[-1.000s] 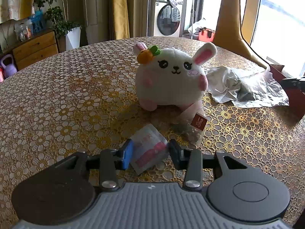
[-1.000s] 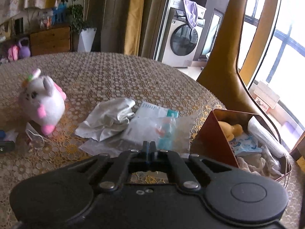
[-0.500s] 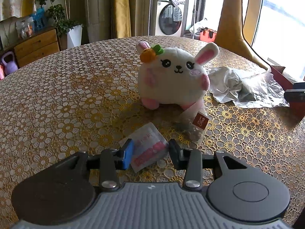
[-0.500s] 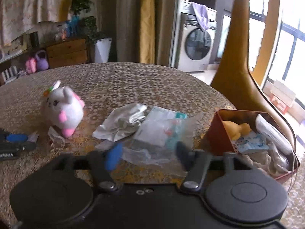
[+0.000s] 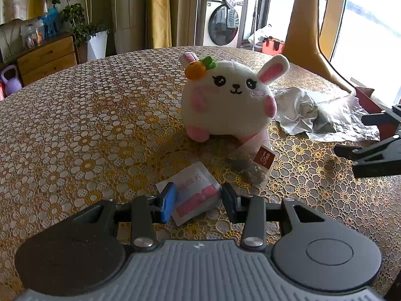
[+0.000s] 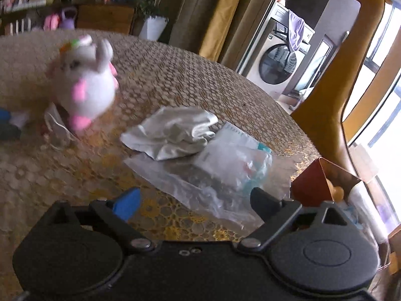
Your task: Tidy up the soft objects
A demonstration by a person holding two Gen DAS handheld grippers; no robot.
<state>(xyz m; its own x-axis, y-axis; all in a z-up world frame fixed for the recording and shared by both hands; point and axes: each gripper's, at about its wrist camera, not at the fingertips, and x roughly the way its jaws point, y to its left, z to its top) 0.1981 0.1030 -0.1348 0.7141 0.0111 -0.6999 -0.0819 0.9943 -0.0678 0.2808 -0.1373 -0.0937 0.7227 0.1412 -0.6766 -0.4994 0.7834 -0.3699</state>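
Observation:
A white and pink bunny plush (image 5: 226,100) sits upright on the round table; it also shows blurred in the right wrist view (image 6: 86,85). My left gripper (image 5: 198,199) is open, its jaws either side of a small white and pink sachet (image 5: 194,197) lying flat. A tea bag (image 5: 252,165) lies beside the bunny's foot. My right gripper (image 6: 194,200) is open and empty above a clear plastic bag (image 6: 213,178) holding packets. A crumpled white cloth (image 6: 173,131) lies just beyond it.
A red-brown basket (image 6: 313,183) with soft items stands at the table's right edge. A tall yellow giraffe figure (image 6: 348,62) stands behind it. The right gripper shows at the right edge of the left wrist view (image 5: 376,148). The gold patterned tablecloth (image 5: 87,125) covers the table.
My right gripper has opened from shut and swung left toward the table's middle, over the plastic bag. My left gripper has stayed open around the sachet, shifting only slightly.

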